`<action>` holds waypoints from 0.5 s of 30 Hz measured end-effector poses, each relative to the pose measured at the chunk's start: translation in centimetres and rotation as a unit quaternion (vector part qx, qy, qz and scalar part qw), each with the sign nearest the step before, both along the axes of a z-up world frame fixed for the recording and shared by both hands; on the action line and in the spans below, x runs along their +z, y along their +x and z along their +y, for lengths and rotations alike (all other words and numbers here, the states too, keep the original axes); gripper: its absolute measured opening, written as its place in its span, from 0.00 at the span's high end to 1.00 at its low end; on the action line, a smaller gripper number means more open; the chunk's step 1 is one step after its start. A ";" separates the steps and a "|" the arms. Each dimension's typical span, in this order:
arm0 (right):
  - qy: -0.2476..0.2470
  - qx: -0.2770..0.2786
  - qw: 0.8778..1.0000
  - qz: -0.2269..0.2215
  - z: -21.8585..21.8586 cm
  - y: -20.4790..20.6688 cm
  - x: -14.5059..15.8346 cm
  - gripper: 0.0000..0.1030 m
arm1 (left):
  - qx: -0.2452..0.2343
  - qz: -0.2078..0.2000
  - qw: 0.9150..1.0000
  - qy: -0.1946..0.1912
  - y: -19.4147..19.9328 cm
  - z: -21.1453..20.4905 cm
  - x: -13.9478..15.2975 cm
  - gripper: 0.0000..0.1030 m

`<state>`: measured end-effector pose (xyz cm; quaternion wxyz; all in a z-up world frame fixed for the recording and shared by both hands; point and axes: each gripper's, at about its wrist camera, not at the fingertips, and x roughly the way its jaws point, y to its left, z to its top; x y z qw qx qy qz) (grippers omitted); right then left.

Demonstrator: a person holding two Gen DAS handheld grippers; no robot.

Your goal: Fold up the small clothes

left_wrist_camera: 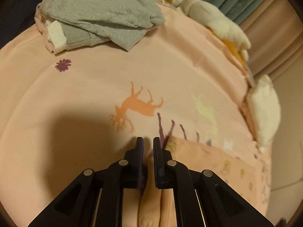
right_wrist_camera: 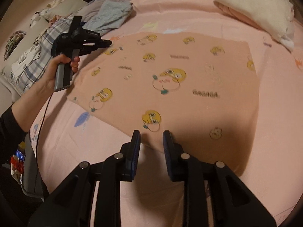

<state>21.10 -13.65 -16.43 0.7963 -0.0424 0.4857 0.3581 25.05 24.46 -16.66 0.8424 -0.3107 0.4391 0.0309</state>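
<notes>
The right gripper (right_wrist_camera: 151,138) has its fingers spread, empty, just above the near edge of the pink printed cloth (right_wrist_camera: 170,75). The left gripper (left_wrist_camera: 148,145) holds its fingers a little apart at the cloth's far-left edge. The cloth lies flat on the bed (right_wrist_camera: 280,113); it looks thin, light and limp, so I would pinch the corners.

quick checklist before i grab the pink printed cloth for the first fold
1. Pink printed cloth lies spread flat on the bed sheet: ok.
2. Right gripper open, at the cloth's near edge: ok.
3. Left gripper has a narrow gap, nothing held: ok.
4. Left gripper over its cloth corner: cannot tell.
5. Grey clothes pile apart from the cloth: ok.
6. White fleece blanket off the cloth: ok.
</notes>
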 end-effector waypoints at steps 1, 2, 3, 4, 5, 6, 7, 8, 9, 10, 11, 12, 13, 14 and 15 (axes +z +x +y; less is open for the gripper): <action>0.012 0.003 1.000 -0.003 0.4 0.3 0.5 0.75 | -0.007 0.000 1.000 -0.009 -0.5 0.1 0.2 0.94; 0.026 0.005 1.000 -0.003 0.9 0.7 0.9 0.75 | -0.014 0.002 1.000 -0.017 -1.2 0.2 0.4 0.90; 0.038 0.006 0.999 -0.003 1.4 1.2 1.1 0.74 | -0.020 0.001 0.999 -0.026 -2.1 0.4 0.5 0.75; 0.049 0.001 0.999 -0.002 2.2 1.8 1.3 0.73 | -0.024 0.000 0.999 -0.033 -2.8 0.4 0.6 0.64; 0.053 -0.004 0.999 0.000 2.9 2.3 1.2 0.70 | -0.028 -0.002 0.998 -0.048 -3.8 0.5 0.6 0.43; 0.056 -0.010 0.998 0.000 3.8 3.0 1.1 0.68 | -0.029 -0.005 0.998 -0.061 -4.7 0.6 0.5 0.33; 0.055 -0.017 0.998 -0.002 4.7 3.6 1.0 0.67 | -0.031 -0.005 0.997 -0.073 -5.3 0.6 0.5 0.33; 0.052 -0.026 0.998 -0.004 5.5 4.3 0.7 0.67 | -0.039 0.000 0.995 -0.088 -6.1 0.6 0.3 0.33; 0.049 -0.035 0.998 -0.003 5.9 4.7 0.6 0.67 | -0.044 0.001 0.994 -0.098 -6.5 0.4 0.2 0.33; 0.049 -0.046 0.998 0.000 6.7 5.6 0.4 0.67 | -0.050 0.004 0.993 -0.107 -6.5 0.0 0.1 0.33; 0.053 -0.057 0.997 0.005 7.5 6.6 0.1 0.67 | -0.058 0.006 0.991 -0.118 -6.6 -0.3 -0.1 0.33; 0.056 -0.067 0.996 0.006 8.2 7.7 -0.1 0.67 | -0.070 0.009 0.989 -0.130 -6.8 -0.7 -0.3 0.33; 0.055 -0.074 0.996 0.005 8.7 8.4 -0.1 0.67 | -0.082 0.011 0.986 -0.142 -6.8 -1.2 -0.5 0.33; 0.049 -0.083 0.995 0.003 9.4 9.5 -0.4 0.67 | -0.090 0.012 0.985 -0.149 -6.9 -1.6 -0.6 0.33; 0.039 -0.094 0.995 0.004 10.1 10.5 -0.8 0.69 | -0.105 0.015 0.982 -0.157 -6.8 -2.3 -0.7 0.33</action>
